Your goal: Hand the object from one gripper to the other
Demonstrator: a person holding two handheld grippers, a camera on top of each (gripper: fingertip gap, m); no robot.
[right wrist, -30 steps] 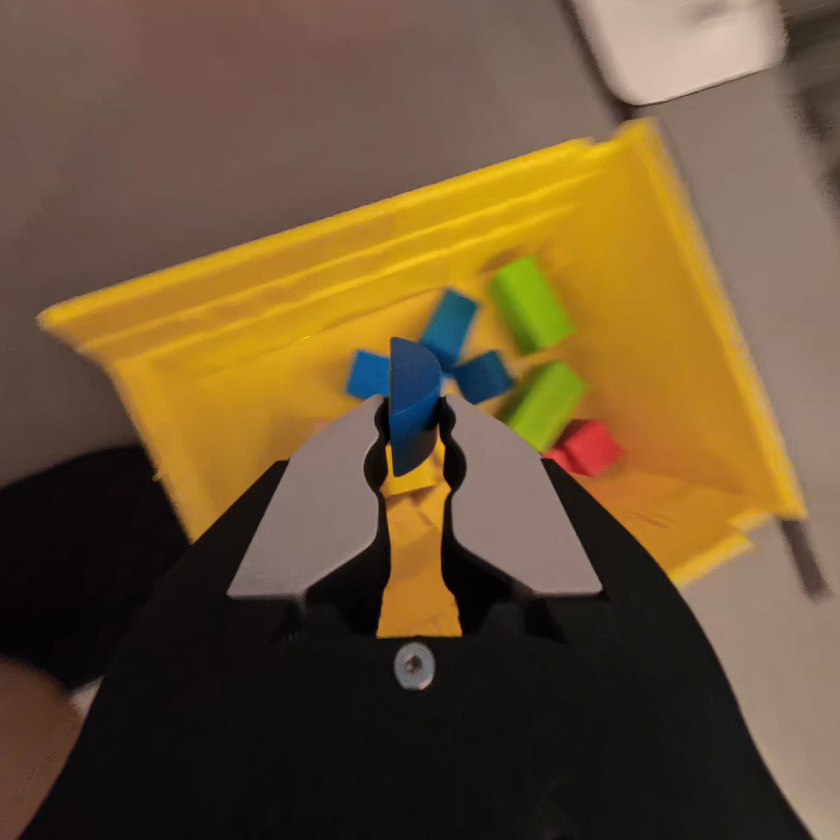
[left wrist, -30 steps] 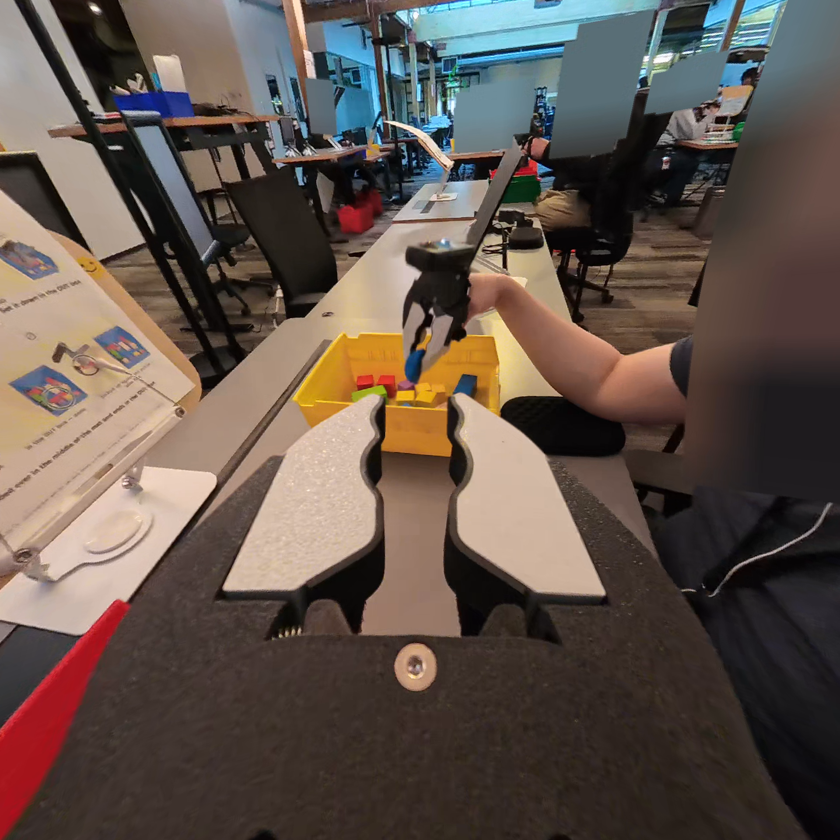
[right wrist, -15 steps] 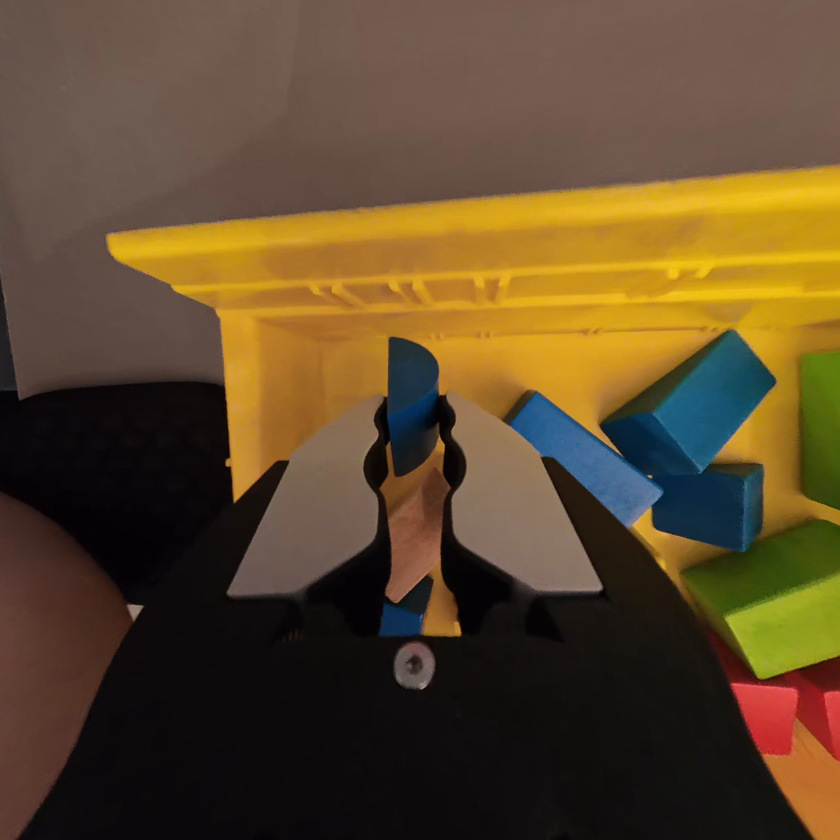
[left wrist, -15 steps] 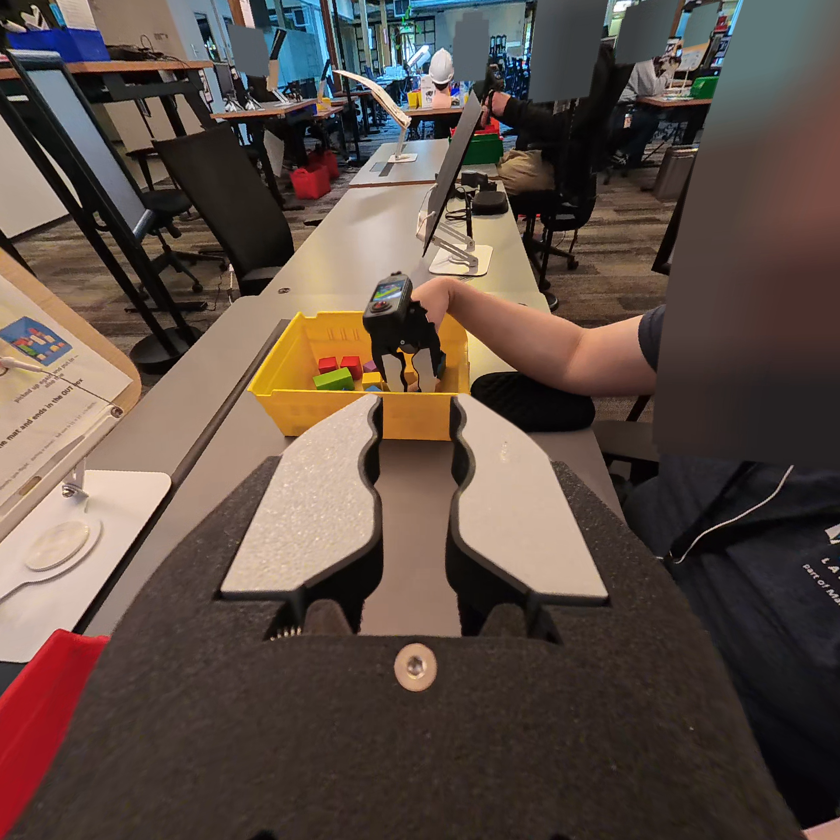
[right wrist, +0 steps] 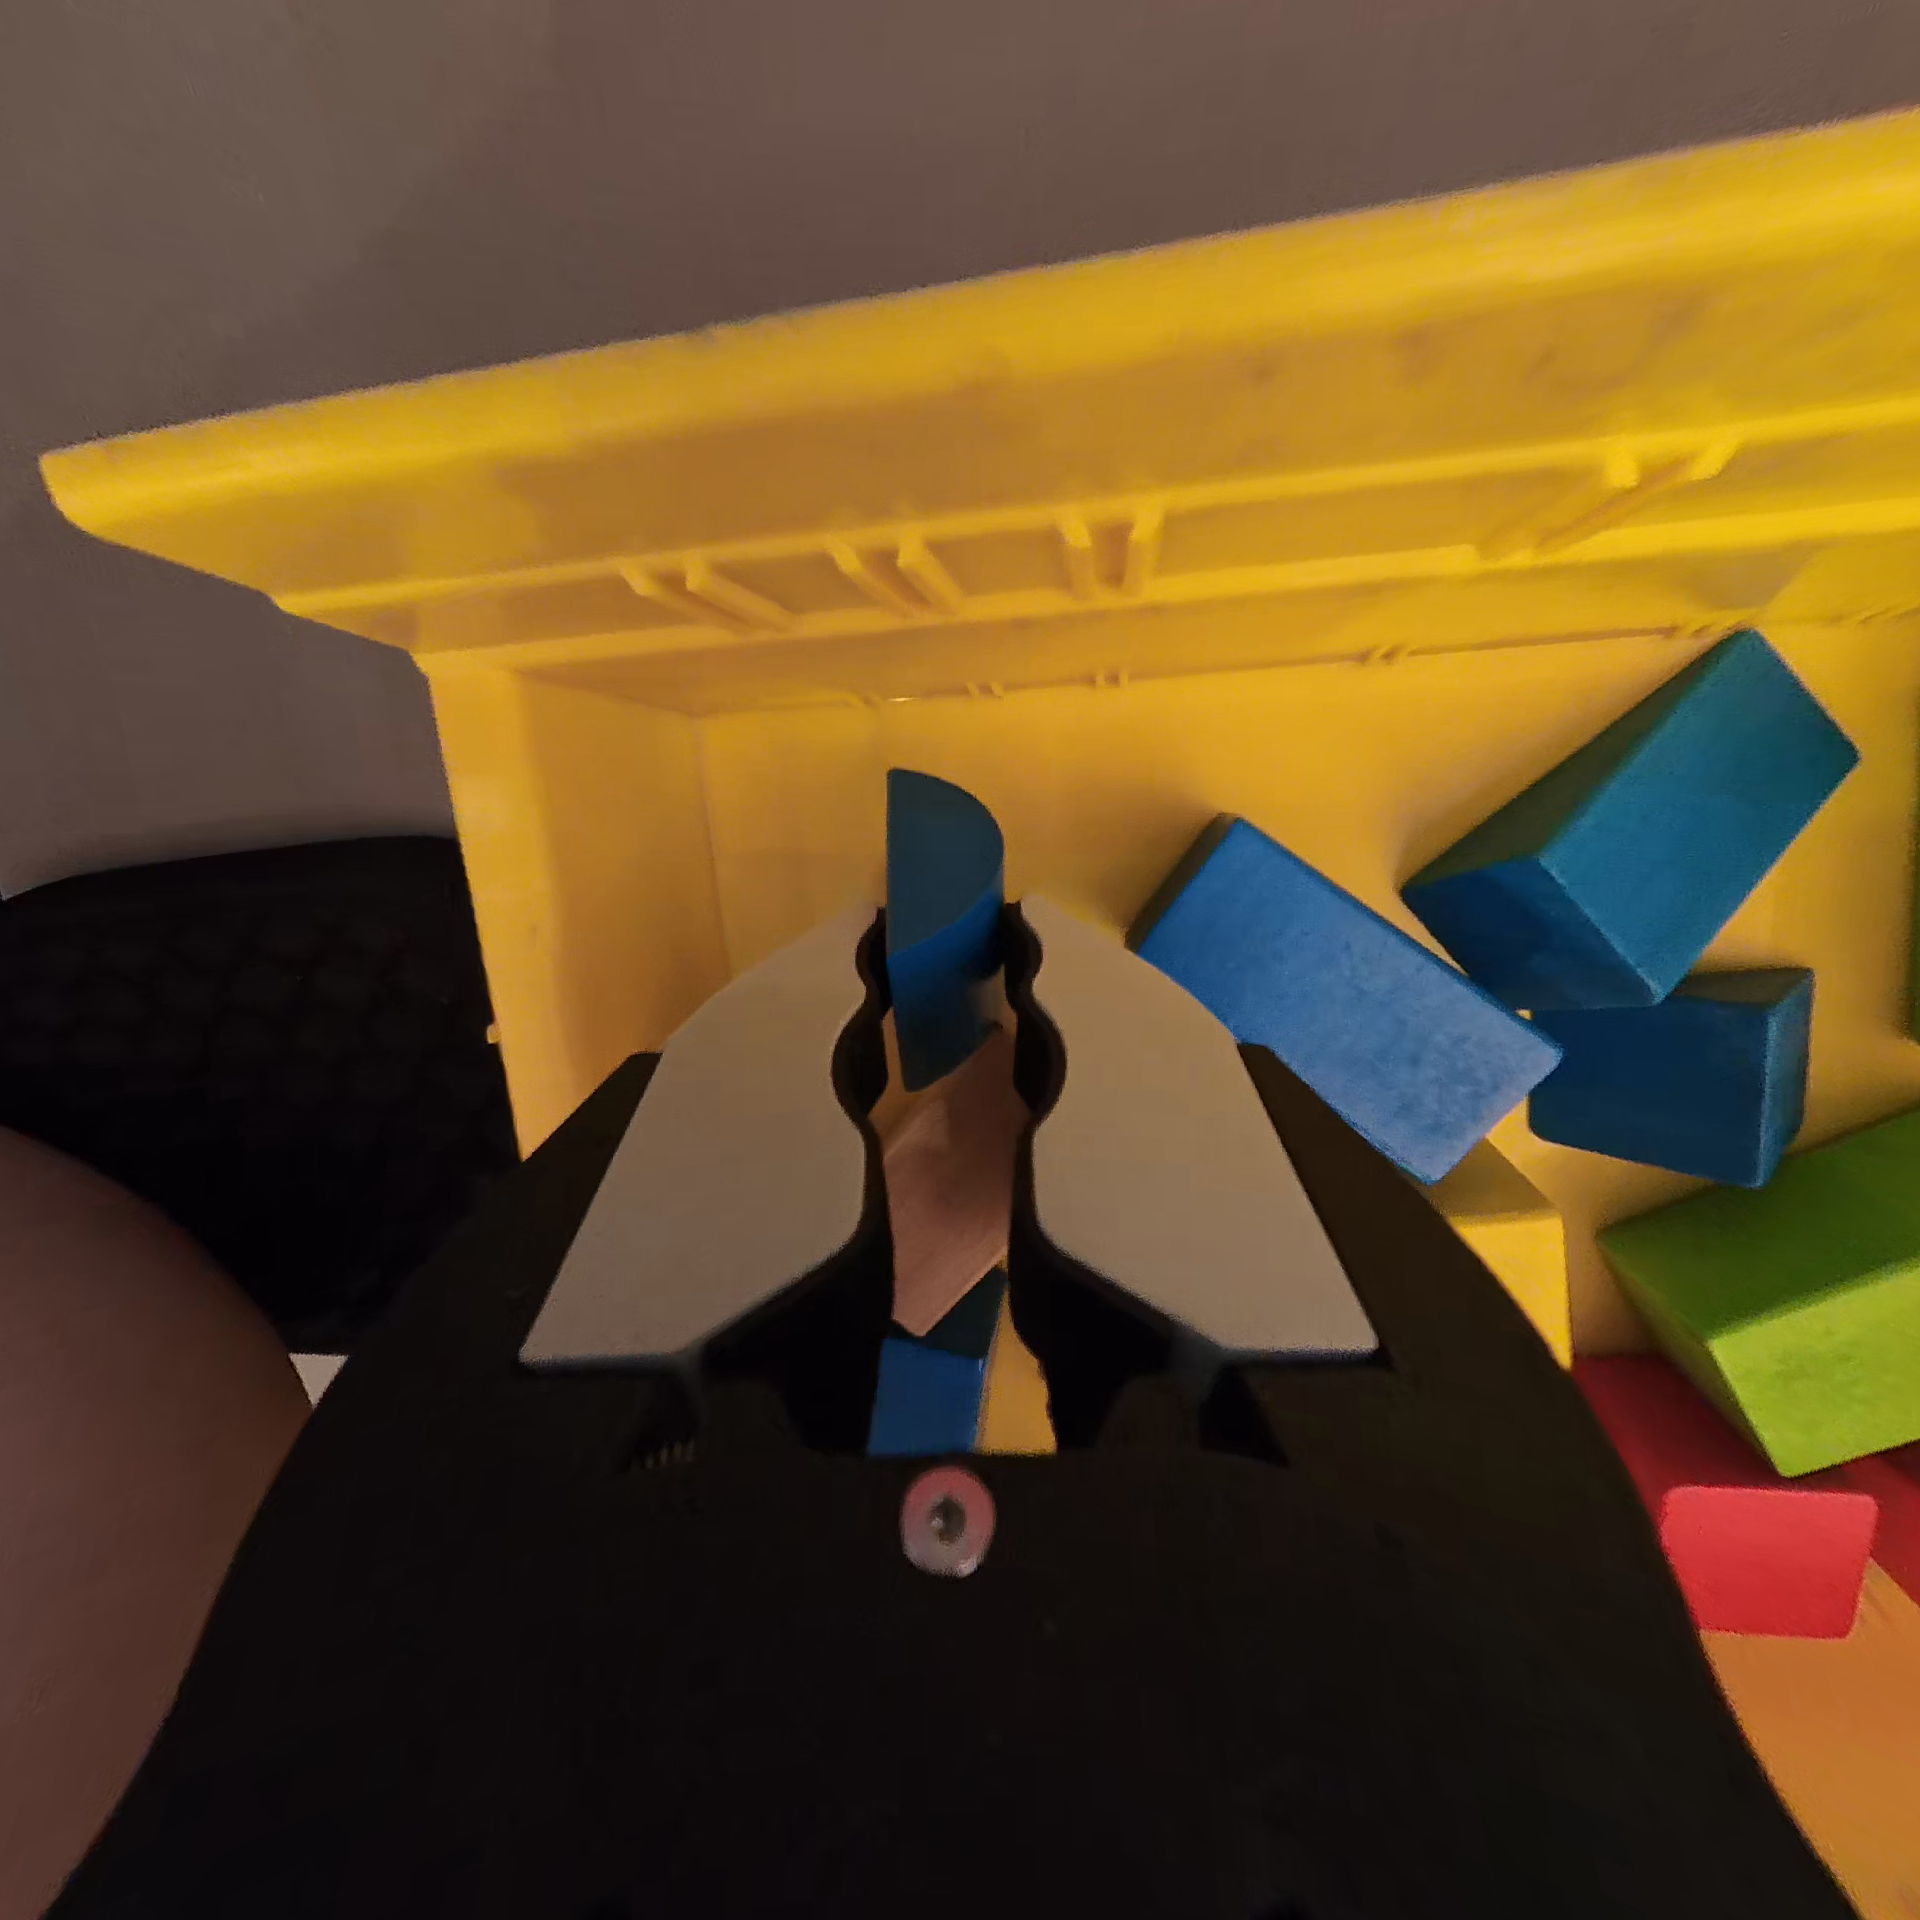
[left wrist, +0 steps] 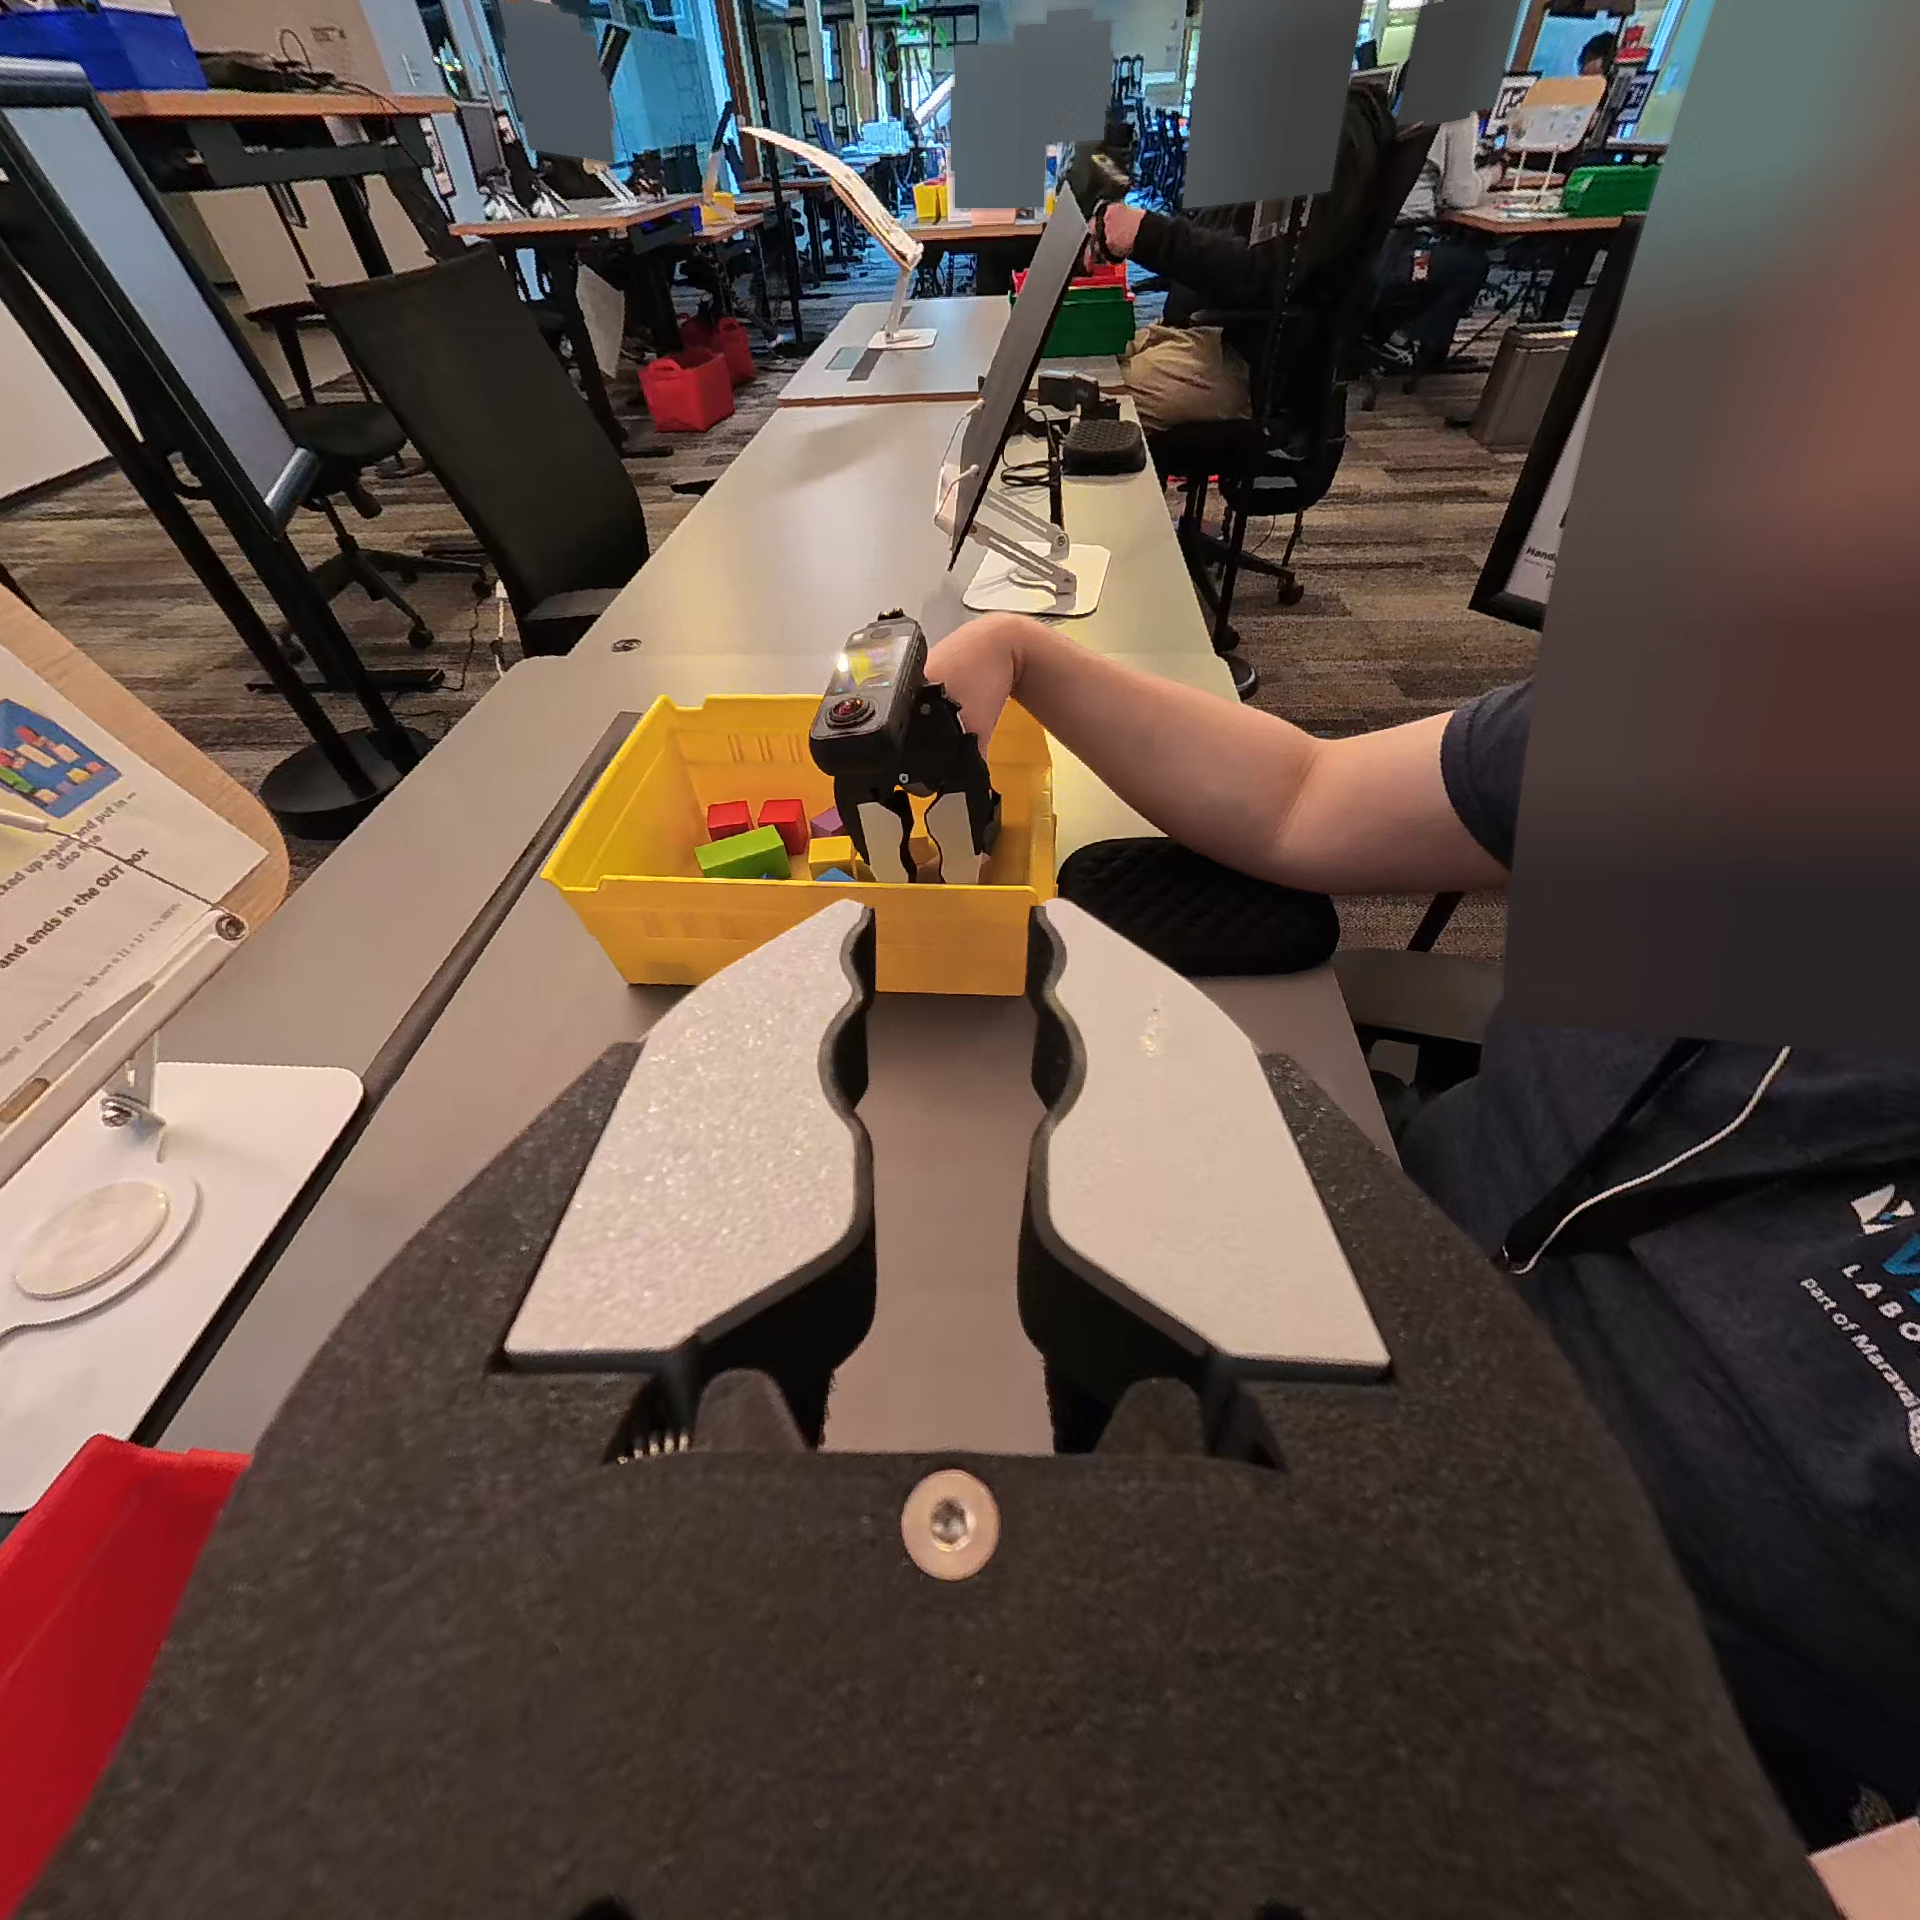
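My right gripper (right wrist: pixel 943 914) is shut on a blue half-round block (right wrist: pixel 940 914), held upright low inside the yellow bin (right wrist: pixel 935 436) near its corner. In the left wrist view the right gripper (left wrist: pixel 920 873) points down into the yellow bin (left wrist: pixel 810 935), and the block is hidden behind the bin's front wall. My left gripper (left wrist: pixel 948 935) is open and empty, held over the grey table a little short of the bin.
Blue (right wrist: pixel 1340 997), green (right wrist: pixel 1787 1288) and red (right wrist: pixel 1766 1579) blocks lie loose in the bin. A black wrist rest (left wrist: pixel 1195 904) lies right of the bin. An instruction stand (left wrist: pixel 94 883) is at the left and a red bin corner (left wrist: pixel 62 1621) at the lower left.
The right gripper dropped with the blue block from above the bin to low inside it, and the bin now looms closer. The left gripper stayed open and turned slightly.
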